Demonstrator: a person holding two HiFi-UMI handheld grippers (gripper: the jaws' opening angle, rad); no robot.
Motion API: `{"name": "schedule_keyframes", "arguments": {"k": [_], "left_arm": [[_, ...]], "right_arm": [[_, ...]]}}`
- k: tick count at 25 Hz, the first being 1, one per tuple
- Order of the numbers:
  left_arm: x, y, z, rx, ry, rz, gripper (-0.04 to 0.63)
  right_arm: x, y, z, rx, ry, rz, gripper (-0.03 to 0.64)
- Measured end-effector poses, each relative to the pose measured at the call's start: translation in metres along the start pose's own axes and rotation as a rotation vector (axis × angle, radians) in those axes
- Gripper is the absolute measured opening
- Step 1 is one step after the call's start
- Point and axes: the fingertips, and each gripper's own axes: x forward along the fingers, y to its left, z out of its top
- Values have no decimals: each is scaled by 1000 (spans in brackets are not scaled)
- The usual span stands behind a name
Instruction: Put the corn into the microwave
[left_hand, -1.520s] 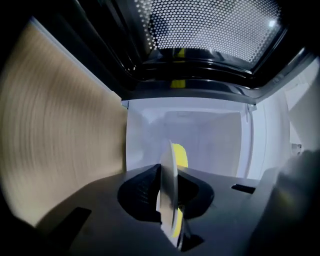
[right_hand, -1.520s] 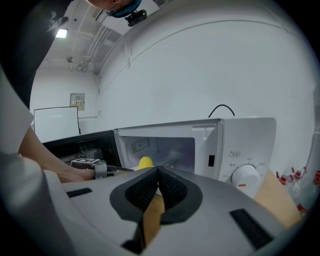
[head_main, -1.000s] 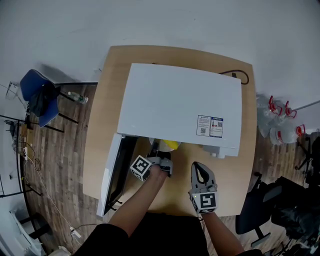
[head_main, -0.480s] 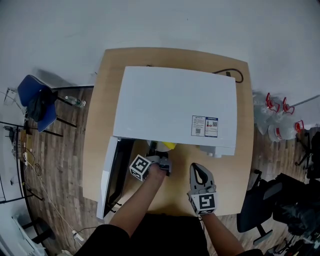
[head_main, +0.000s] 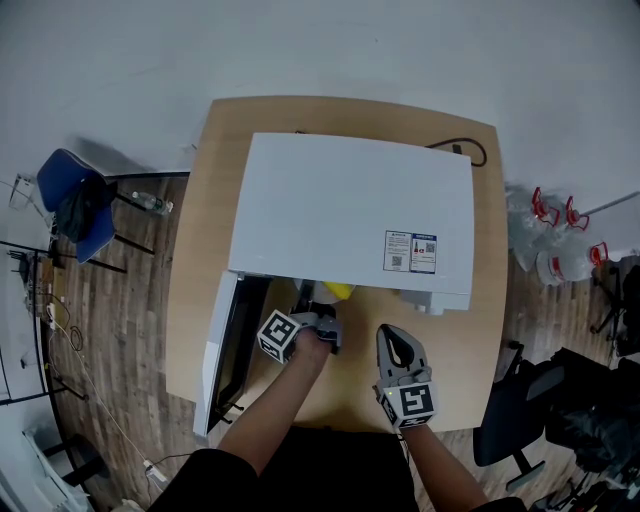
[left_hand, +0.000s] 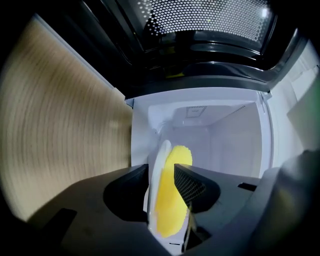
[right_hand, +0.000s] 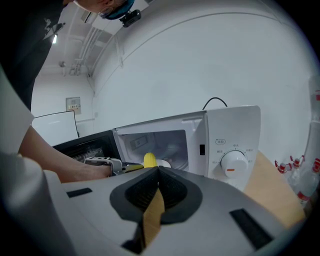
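Left gripper (left_hand: 161, 169) jaws, just opened wide, are noted either side of the corn (left_hand: 170, 200) on its white plate (left_hand: 156, 175) at the open microwave's (head_main: 350, 210) mouth; right gripper (right_hand: 158, 172) is kept closed, empty.

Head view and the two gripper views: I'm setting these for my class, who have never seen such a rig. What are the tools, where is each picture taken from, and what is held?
There is no robot here. A person holds a hand tool with two fingers in each hand. The head view looks down from the person's head onto a white microwave on a wooden table, with its door swung open. Each gripper view rides on one tool and looks along its fingers. The left gripper reaches into the microwave's opening. Its fingers have just been opening, and the yellow corn on a white plate lies between them. The right gripper hovers in front, shut and empty.
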Motion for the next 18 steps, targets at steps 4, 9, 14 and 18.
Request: {"name": "schedule_keyframes", "arguments": {"k": [4, 9, 14, 18], "left_arm": [[-8, 1, -2, -18, 1, 12, 156], [-18, 10, -4, -47, -8, 59, 76], [-17, 13, -3, -66, -27, 79, 38], [-9, 11, -5, -78, -41, 93, 38]], "right_arm": [[-2, -3, 5, 64, -11, -14, 60], [-2, -5, 13, 83, -34, -24, 60], [-5, -8, 19, 74, -47, -27, 59], [-8, -13, 17, 77, -41, -38, 60]]}}
